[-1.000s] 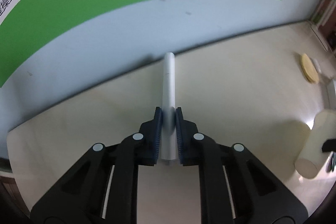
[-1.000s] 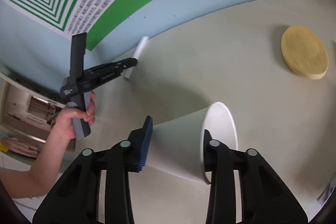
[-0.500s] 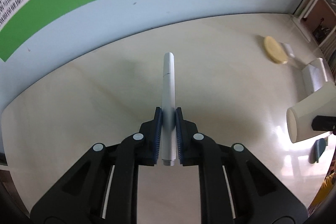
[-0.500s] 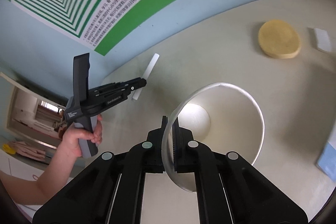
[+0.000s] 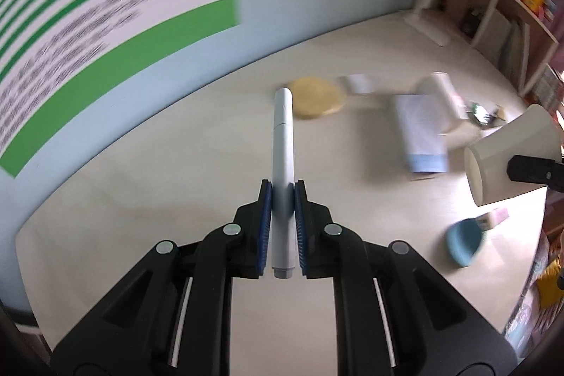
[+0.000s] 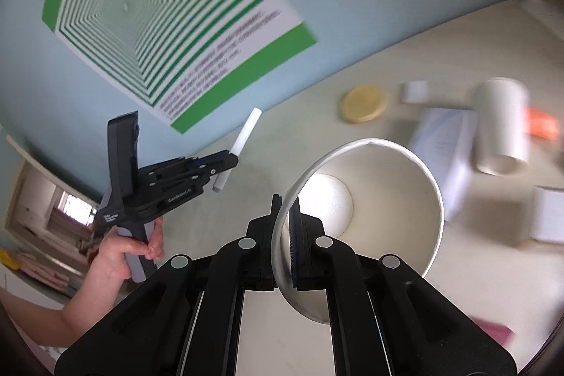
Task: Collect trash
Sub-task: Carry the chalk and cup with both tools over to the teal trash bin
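My left gripper (image 5: 282, 196) is shut on a pale grey marker pen (image 5: 283, 143), which sticks forward between the blue pads, lifted above the cream table (image 5: 158, 199). The right wrist view shows that same left gripper (image 6: 225, 161) in a person's hand (image 6: 130, 249), with the marker pen (image 6: 243, 136) in its jaws. My right gripper (image 6: 285, 210) is shut on the rim of a white paper cup (image 6: 387, 199), one finger inside the cup and one outside. The cup's mouth faces the camera. At the right edge of the left wrist view, the paper cup (image 5: 507, 161) hangs in the air.
On the table lie a round yellow sponge (image 5: 317, 97), a white-and-blue carton (image 5: 419, 133), a second paper cup on its side (image 6: 500, 140), a small white slip (image 6: 416, 92), a blue scoop (image 5: 465, 242) and an orange scrap (image 6: 543, 125). A poster (image 6: 158, 34) hangs on the wall; shelves (image 5: 511, 6) stand far right.
Both grippers have risen and swung to the right with pen and cup. The right jaws went from wide around the cup to pinched on its rim. More table clutter has come into view.
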Demonstrator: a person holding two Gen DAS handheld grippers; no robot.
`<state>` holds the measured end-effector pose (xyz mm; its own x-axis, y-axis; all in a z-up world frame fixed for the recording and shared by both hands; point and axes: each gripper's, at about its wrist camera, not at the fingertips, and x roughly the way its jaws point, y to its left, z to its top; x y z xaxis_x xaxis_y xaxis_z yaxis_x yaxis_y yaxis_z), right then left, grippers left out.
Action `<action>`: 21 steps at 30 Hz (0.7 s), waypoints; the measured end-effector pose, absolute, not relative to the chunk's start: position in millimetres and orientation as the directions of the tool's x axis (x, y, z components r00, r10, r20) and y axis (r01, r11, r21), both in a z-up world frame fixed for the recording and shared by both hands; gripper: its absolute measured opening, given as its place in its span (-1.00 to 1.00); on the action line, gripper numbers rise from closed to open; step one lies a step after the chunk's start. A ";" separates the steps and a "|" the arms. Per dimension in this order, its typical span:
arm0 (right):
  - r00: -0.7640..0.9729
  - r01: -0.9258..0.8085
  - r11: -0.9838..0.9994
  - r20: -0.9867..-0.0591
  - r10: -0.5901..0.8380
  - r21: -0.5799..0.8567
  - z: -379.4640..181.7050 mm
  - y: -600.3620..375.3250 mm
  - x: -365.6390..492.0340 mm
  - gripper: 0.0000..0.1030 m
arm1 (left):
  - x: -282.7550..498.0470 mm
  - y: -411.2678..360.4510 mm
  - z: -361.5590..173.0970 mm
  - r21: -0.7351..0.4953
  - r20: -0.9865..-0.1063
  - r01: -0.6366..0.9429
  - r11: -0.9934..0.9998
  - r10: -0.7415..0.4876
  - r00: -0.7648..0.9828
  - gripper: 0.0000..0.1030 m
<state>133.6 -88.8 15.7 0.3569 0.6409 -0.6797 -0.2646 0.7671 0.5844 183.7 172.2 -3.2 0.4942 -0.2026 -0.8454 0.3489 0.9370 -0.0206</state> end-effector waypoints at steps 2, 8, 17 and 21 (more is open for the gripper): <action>0.397 -0.247 0.780 -0.674 0.623 0.575 26.4 -122.7 114.8 -0.90 | 170.0 134.5 6.2 -0.023 -0.838 0.387 0.922 -0.230 0.496 -0.78; 0.515 -0.168 0.810 -0.651 0.558 0.562 53.5 -231.0 57.4 -0.90 | 122.4 5.5 20.8 -0.013 -0.822 0.534 0.846 -0.313 0.476 -0.78; 0.666 0.058 0.822 -0.636 0.391 0.566 71.4 -420.7 -68.6 -0.90 | 35.9 -211.1 8.1 -0.047 -0.829 0.761 0.647 -0.451 0.332 -0.78; 0.695 0.167 0.809 -0.649 0.309 0.564 69.6 -485.6 -125.1 -0.90 | -10.4 -291.8 -6.4 -0.075 -0.837 0.835 0.545 -0.489 0.244 -0.78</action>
